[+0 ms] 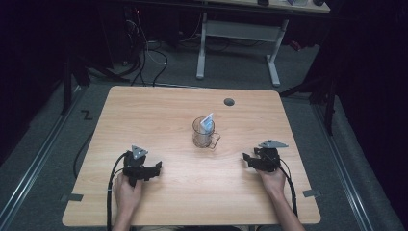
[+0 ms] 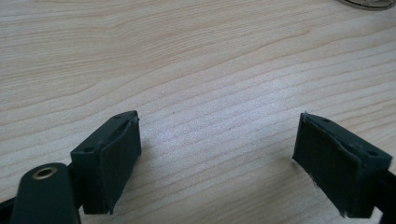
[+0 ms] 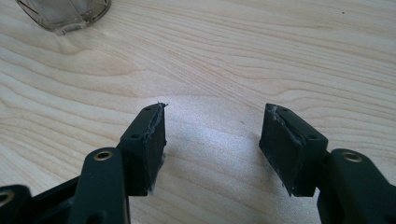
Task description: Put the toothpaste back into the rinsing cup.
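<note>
Grippers are resting low on the table, one in each of the person's hands, and both are standing open with nothing between the jaws. The left gripper is sitting near the person's edge of the wooden top, on the left, its jaws pointing toward the middle; the left hand is wrapping its body from behind, and a black cable is looping back from it off the near edge. In the left gripper view the two black pads are standing wide apart over bare wood grain, touching nothing, and a sliver of the cup's base is peeking in at the top right corner.

The right gripper is lying on the opposite side, jaws aimed inward toward the left gripper, with the right hand behind it. In the right gripper view its pads are likewise apart, somewhat less widely than the left pair, with only tabletop between them; the cup is showing at the top left, well clear of the jaws.

The cup is a clear one with a handle, standing upright near the middle of the table, farther from the person than either gripper and roughly between them. A pale blue packet is sticking up out of it, leaning a little. Neither gripper is touching the cup.
</note>
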The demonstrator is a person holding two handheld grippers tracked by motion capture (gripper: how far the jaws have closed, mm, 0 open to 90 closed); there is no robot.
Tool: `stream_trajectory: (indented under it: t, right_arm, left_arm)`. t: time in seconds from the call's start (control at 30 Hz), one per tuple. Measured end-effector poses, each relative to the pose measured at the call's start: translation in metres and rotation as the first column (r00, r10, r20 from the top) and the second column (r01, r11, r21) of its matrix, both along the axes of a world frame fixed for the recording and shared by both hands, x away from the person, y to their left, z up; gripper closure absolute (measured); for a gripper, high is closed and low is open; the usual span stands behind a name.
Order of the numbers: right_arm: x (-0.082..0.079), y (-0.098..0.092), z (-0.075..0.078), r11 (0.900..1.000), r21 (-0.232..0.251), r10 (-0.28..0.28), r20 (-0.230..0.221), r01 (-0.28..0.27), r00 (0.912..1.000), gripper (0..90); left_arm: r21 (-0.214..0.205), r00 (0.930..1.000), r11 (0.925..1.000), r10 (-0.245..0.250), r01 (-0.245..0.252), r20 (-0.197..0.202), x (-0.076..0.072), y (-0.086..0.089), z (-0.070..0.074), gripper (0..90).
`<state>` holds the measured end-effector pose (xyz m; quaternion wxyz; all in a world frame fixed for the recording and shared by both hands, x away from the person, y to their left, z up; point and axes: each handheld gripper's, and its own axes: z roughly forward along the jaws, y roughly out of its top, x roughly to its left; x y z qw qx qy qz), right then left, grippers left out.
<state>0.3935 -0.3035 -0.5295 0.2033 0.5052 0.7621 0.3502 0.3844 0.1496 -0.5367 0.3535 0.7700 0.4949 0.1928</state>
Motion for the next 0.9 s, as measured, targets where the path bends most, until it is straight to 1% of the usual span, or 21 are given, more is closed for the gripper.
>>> stream_trajectory:
  t: [0.1, 0.3, 0.6, 0.9]
  right_arm:
    - [0.0000, 0.0029, -0.0010, 0.9997, -0.026, 0.001, 0.004, -0.001, 1.0000, 40.1]
    - [-0.0001, 0.0059, -0.0013, 0.9980, -0.063, 0.005, 0.008, -0.005, 1.0000, 39.0]
    - [0.0000, 0.0060, -0.0015, 0.9976, -0.069, 0.000, 0.009, 0.000, 1.0000, 37.2]
    - [-0.0001, 0.0054, -0.0014, 0.9977, -0.068, 0.008, 0.008, -0.007, 0.9999, 37.0]
  left_arm:
    - [0.001, 1.0000, 1.0000, 0.000, 0.000, 0.001, 0.0000, -0.0002, 0.0000, 15.1]
    - [0.007, 1.0000, 1.0000, 0.000, 0.000, 0.001, -0.0001, -0.0009, -0.0001, 15.0]
    - [0.042, 1.0000, 0.9991, -0.002, 0.002, 0.005, -0.0006, -0.0045, -0.0004, 14.6]
    - [0.043, 1.0000, 0.9991, 0.007, -0.007, 0.005, -0.0010, -0.0054, -0.0004, 14.2]
